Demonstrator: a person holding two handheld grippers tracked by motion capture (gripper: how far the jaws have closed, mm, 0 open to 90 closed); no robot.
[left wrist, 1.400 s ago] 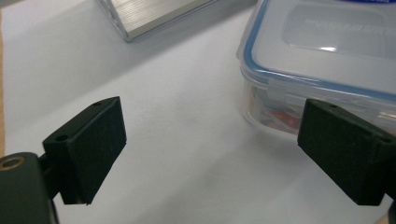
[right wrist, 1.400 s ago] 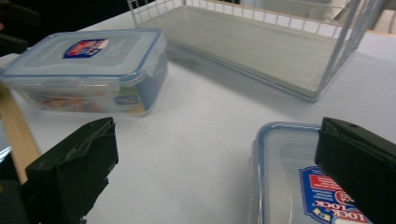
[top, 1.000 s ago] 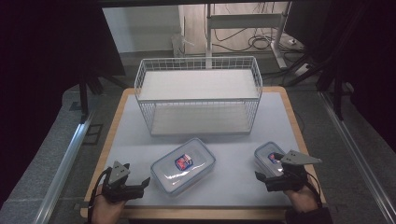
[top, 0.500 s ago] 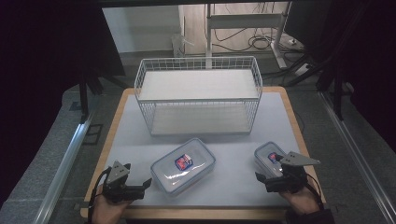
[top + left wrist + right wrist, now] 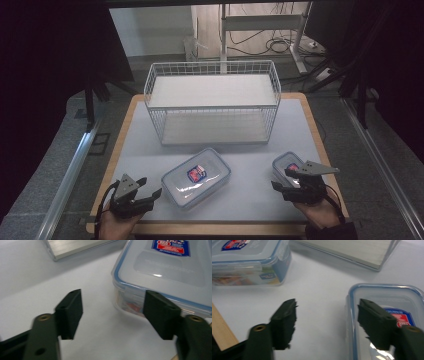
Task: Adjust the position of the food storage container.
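**Two lidded containers, two hand-held grippers: positions at the table's near edge**

Item 1: large container (image 5: 196, 177), clear with blue-trimmed lid and a red-and-blue label, lying flat near the middle of the white mat (image 5: 250, 150).

Item 2: small container (image 5: 288, 165), same make, at the mat's right.

Item 3: left gripper (image 5: 146, 194), held low at the near left corner, just left of the large container. Its jaws have just been closing and stand partly apart, with bare mat between them (in the left gripper view one jaw overlaps the container's near corner (image 5: 130, 293); contact cannot be told).

Item 4: right gripper (image 5: 286, 179), over the small container's near end. Jaws likewise just closing, partly apart, gripping nothing.

Item 5: wire basket (image 5: 212, 102), upright behind both containers, well apart from the grippers.
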